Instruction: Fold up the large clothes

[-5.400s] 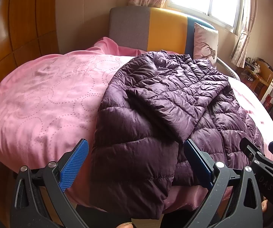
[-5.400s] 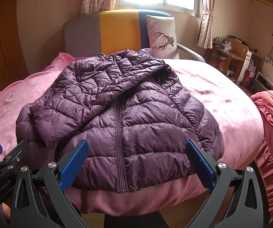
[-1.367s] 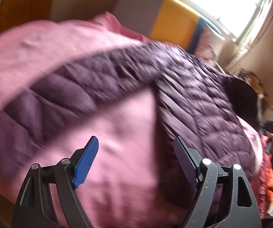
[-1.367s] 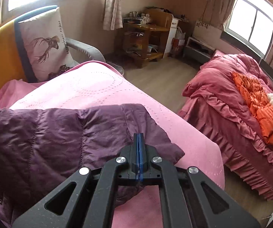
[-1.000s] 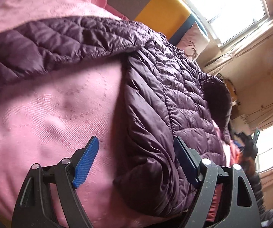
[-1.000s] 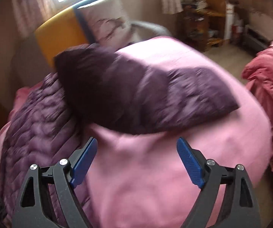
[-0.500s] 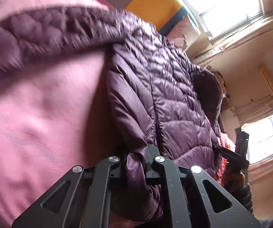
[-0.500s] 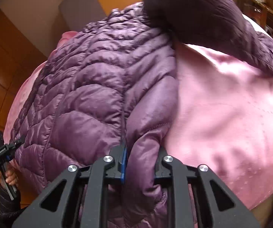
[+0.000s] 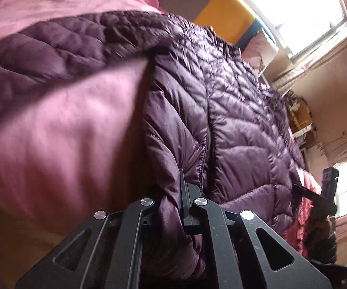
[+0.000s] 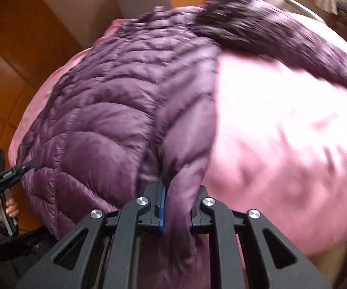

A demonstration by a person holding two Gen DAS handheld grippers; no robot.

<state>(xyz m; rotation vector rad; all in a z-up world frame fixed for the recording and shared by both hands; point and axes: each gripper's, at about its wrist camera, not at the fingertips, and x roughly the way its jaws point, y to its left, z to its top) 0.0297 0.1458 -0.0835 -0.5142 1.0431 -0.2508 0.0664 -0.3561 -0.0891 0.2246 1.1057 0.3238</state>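
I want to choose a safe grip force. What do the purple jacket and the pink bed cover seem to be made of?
Purple jacket: likely thin synthetic shell with puffy filling; stitched chevron channels bulge and catch a soft sheen. Pink bed cover: smooth, satin-like woven cloth, judging by its broad soft highlights; the exact fibre cannot be told.

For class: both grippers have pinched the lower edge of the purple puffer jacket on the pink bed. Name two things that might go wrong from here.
1. The jacket is slick and puffy; the right gripper clamps only a narrow bunch at the hem, so it might slip out when lifted.
2. Both sleeves lie spread across the bedspread; if the left gripper and the right fold now, they may bunch inside.
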